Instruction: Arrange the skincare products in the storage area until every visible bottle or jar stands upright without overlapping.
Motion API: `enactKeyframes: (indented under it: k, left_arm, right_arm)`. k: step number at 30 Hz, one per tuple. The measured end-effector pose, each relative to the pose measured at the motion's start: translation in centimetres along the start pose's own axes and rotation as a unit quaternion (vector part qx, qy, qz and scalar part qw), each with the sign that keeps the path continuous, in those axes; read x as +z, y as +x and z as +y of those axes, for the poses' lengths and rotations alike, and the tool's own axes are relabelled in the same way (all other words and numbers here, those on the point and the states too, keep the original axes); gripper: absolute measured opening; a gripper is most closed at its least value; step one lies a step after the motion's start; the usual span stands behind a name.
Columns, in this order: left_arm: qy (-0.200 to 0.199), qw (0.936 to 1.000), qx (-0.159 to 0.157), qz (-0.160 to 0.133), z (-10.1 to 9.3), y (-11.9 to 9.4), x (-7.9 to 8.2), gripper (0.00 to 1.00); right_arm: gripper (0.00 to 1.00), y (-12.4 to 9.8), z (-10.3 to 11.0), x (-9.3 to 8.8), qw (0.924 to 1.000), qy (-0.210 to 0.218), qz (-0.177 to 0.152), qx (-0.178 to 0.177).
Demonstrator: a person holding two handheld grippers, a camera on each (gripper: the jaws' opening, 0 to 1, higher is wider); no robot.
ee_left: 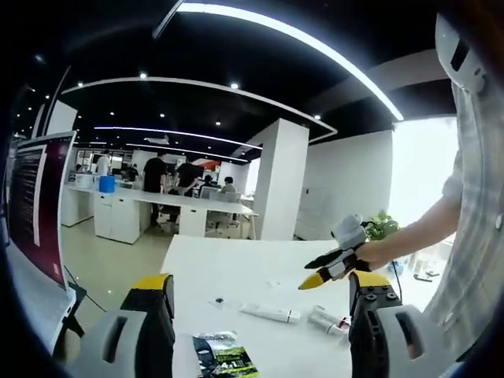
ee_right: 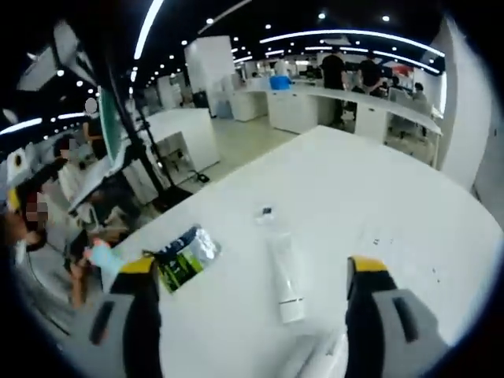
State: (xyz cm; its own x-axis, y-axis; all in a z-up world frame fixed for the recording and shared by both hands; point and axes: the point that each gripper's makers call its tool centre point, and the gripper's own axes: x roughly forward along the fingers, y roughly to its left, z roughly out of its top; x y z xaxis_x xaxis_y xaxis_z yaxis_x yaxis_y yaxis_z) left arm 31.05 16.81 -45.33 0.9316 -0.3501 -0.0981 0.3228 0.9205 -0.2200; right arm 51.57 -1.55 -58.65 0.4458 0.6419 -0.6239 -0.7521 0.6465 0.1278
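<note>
Your left tool & right tool both gape open, empty — white squeeze tube lies flat on white surface, green-black foil sachet beside.

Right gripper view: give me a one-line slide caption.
Open right gripper above a white tube lying flat on the white table, a foil sachet nearby.

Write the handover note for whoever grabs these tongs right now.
Left tongs: open, empty, raised above the white table.
Right tongs: open, empty, hovering over the white tube.
Things: the white tube lies flat mid-table; a second tube lies flat near it; a green-and-black sachet lies flat at the table edge; a small dark item sits beyond the tube.
Done: nothing stands upright yet.
Left: stand up every product, spaced apart.
</note>
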Motion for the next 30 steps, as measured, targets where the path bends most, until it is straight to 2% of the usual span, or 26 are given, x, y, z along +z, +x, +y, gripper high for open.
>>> enactKeyframes:
  k: [7, 14, 18, 23, 30]
  left_arm:
    - [-0.003, 1.0, 0.002, 0.004, -0.2, 0.4, -0.1, 0.95]
    - [-0.006, 0.9998, 0.016, 0.011, 0.1, 0.2, -0.2, 0.95]
    - [-0.008, 0.9996, 0.025, 0.012, 0.3, -0.2, -0.3, 0.95]
    - [-0.011, 0.9991, 0.037, 0.019, 0.8, -0.7, -0.7, 0.95]
    - [-0.019, 0.9982, 0.052, 0.024, 1.8, -1.5, -1.1, 0.94]
  right_arm:
    - [0.99, 3.7, -2.8, -1.6, 0.9987, 0.016, 0.044, -0.018]
    - [0.97, 6.8, -4.6, -4.2, 0.9932, 0.037, 0.106, -0.031]
    - [0.94, 8.1, -4.6, -5.0, 0.9907, 0.011, 0.132, -0.032]
    - [0.93, 9.6, -4.6, -6.5, 0.9834, -0.04, 0.173, -0.035]
    - [0.88, 11.3, -4.0, -7.4, 0.9753, -0.1, 0.195, -0.028]
